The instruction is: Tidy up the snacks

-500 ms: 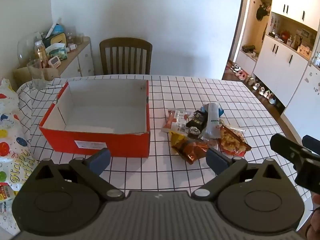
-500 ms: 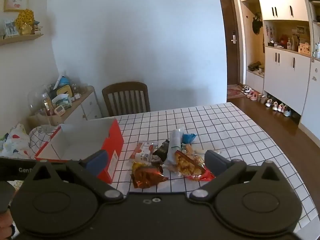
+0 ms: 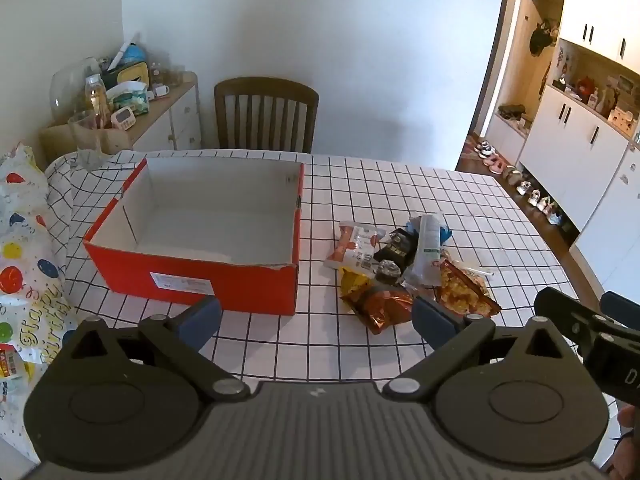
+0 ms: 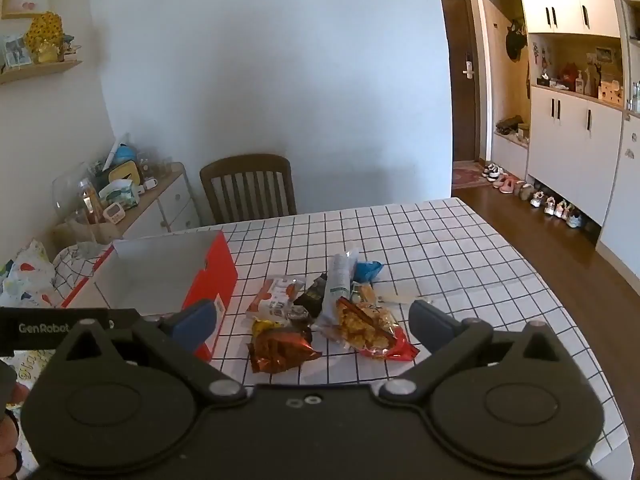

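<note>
An empty red cardboard box (image 3: 192, 280) (image 4: 212, 280) with a white inside stands on the checked tablecloth (image 3: 400, 184). To its right lies a small heap of snack packets (image 3: 400, 264) (image 4: 332, 312): a brown foil bag (image 3: 380, 302) (image 4: 280, 346), a red-edged bag of yellow crisps (image 3: 466, 292) (image 4: 368, 328), a white and orange pack (image 3: 354, 246) (image 4: 274, 298), a white tube pack (image 3: 426, 244) and a dark pack (image 3: 396, 242). My left gripper (image 3: 316, 316) hovers open in front of the box and heap. My right gripper (image 4: 312, 320) is open just short of the heap, nothing between its fingers.
A wooden chair (image 3: 266, 114) stands behind the table. A cluttered sideboard (image 3: 132, 120) and a glass (image 3: 86, 140) are at the back left. A balloon-print bag (image 3: 24, 264) lies at the table's left edge. Shoes (image 4: 532, 196) line the floor on the right.
Both views have shifted a little closer to the table and the snack heap. Both grippers stay wide open.
</note>
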